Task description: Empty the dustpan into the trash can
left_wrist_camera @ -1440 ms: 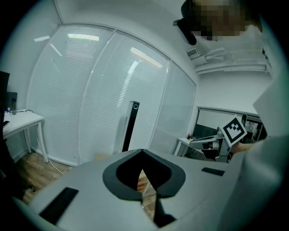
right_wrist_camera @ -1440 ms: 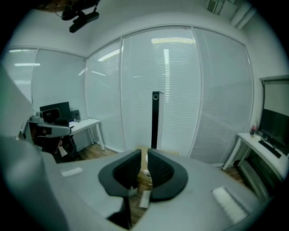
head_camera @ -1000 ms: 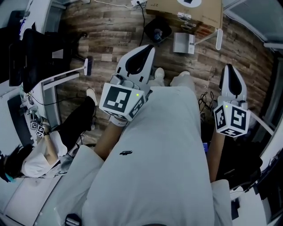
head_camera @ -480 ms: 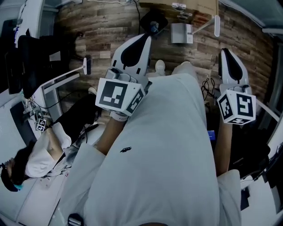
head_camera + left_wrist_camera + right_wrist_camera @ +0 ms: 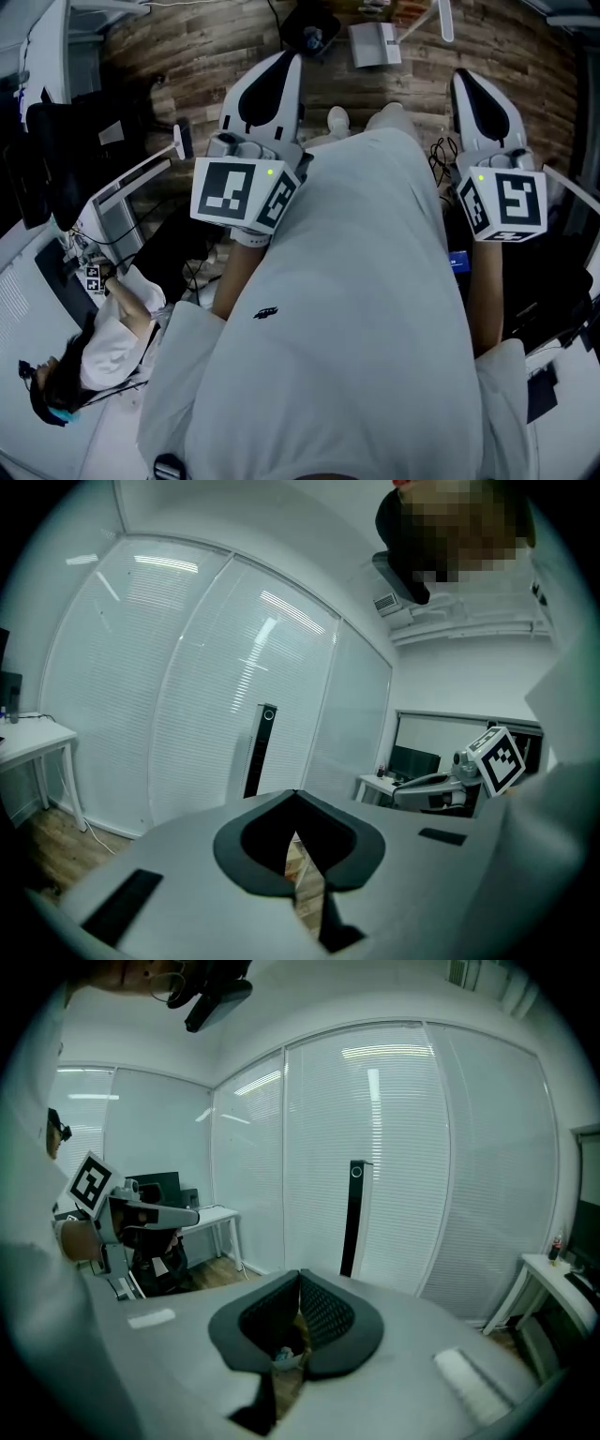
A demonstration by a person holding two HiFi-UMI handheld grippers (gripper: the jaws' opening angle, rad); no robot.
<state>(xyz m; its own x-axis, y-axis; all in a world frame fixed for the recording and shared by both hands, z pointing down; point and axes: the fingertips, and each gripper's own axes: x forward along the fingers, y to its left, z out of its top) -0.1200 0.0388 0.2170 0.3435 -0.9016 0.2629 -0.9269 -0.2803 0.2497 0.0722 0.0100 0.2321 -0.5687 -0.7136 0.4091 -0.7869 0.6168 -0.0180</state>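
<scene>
Standing over a wood-plank floor, the person in a white shirt holds both grippers out in front at about the same height, one on each side of the body, angled slightly downward. The left gripper has its jaws brought together at the tips. Only a thin sliver of floor shows lower down between them, and nothing is caught there. The right gripper is likewise closed and empty, its jaws having just drawn in the last little way. The grey dustpan lies on the floor well ahead of the person's shoes, near the top edge of the head view, with a pale handle slanting off to its right. The dark trash can stands just to its left. Both are well apart from either gripper, so the dustpan is untouched. Another person sits at lower left beside a white desk. Each gripper view looks across the room to a wall of glass panels with white blinds, where a tall black column stands upright.
</scene>
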